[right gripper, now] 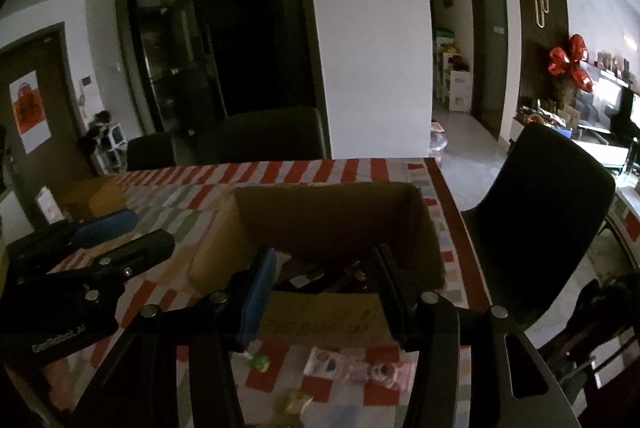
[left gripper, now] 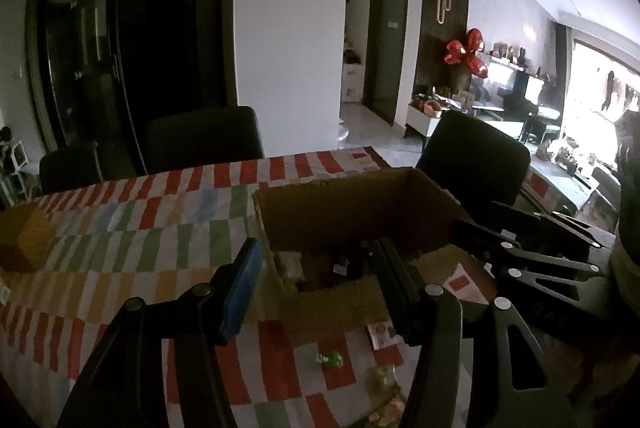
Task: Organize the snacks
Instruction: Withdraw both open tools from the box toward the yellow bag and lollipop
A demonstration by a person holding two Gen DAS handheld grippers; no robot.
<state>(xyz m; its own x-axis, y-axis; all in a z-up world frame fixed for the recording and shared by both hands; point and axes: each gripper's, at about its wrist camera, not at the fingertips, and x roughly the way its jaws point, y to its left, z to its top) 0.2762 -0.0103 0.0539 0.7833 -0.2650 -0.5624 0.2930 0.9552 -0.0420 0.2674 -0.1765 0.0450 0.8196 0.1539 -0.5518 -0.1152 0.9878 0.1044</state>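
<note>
An open cardboard box stands on the striped tablecloth with dark snack packs inside. On the cloth in front of it lie a green wrapped sweet, a pink-and-white packet and a yellowish packet. My left gripper hovers open at the box's near left corner, with nothing between its fingers. Open and likewise holding nothing, my right gripper hangs over the box's near wall.
A second brown box sits at the table's far left. Dark chairs stand along the far side and at the right end. The table's right edge runs close beside the open box.
</note>
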